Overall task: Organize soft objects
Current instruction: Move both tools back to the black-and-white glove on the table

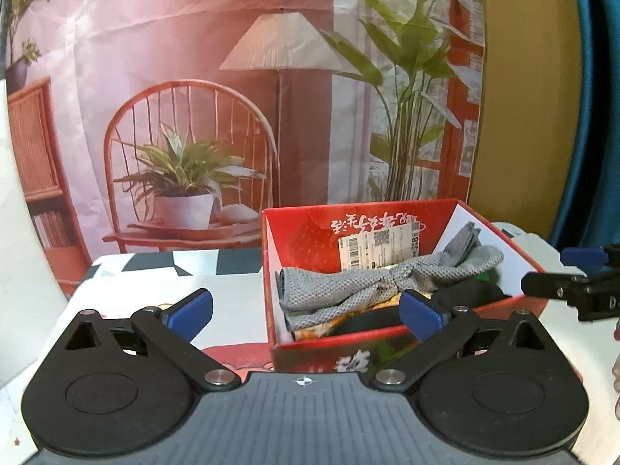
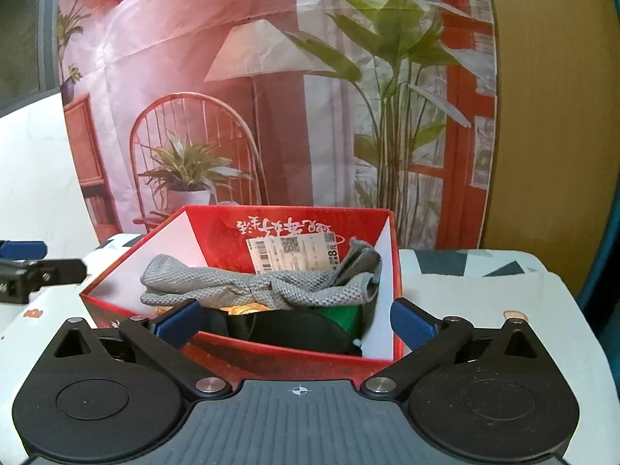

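Both tongs stand spread wide, nothing between the blue pads of either. Left tongs (image 1: 306, 312) sit low in front of the red box (image 1: 391, 339), with the left pad over the cloth-covered surface (image 1: 232, 294) and the right pad at the box's near rim. Right tongs (image 2: 296, 323) face the same red box (image 2: 279, 352) from the other side, the left pad just at the near wall and the right pad outside the right corner; neither pad presses on anything. The grey knitted cloth (image 1: 356, 288) lies loosely across the top of the box contents, bunched in the middle, one end rising against the far right wall. In the right wrist view the grey knitted cloth (image 2: 267, 288) spans nearly wall to wall. Beneath it are a black item (image 2: 286, 329), something green (image 2: 341, 316) and a bit of yellow-orange fabric, all partly hidden. A white barcode label (image 2: 294, 254) is stuck on the far inner wall. Each wrist view catches the other tool at its edge. Behind the surface hangs a printed backdrop (image 1: 193, 116) with chair, lamp and plants.
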Tool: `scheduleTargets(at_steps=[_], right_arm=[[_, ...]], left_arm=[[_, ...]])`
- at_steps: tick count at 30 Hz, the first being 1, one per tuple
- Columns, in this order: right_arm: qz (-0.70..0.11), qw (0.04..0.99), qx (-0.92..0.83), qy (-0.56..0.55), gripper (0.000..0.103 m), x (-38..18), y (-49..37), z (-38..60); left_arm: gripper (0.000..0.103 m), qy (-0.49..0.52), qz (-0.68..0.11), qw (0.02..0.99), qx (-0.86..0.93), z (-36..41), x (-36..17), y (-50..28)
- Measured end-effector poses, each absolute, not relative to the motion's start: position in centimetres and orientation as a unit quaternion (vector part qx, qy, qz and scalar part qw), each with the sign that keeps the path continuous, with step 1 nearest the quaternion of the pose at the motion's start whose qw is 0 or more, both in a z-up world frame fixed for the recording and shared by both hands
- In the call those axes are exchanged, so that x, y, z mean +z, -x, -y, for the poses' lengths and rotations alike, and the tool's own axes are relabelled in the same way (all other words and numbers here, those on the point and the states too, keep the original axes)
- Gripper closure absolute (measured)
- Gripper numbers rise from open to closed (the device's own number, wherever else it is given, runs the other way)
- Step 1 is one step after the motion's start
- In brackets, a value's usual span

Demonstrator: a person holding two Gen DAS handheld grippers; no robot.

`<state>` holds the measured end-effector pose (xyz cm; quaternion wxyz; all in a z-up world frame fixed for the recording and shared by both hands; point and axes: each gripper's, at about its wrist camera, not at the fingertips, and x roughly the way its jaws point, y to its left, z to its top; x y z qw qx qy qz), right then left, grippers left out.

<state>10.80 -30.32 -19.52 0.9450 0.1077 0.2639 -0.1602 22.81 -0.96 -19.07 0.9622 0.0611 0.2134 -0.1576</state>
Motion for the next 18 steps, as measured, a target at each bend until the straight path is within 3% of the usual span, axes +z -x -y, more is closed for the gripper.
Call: scheduleTargets(at_steps=[18], right_arm=[[-0.223,0.945,-0.183,-0.156,0.000,-23.1,-6.7,28.2]], left_arm=[[0.000,-0.049,-0.209,0.968,-0.132,-0.8,-23.7,-19.0]])
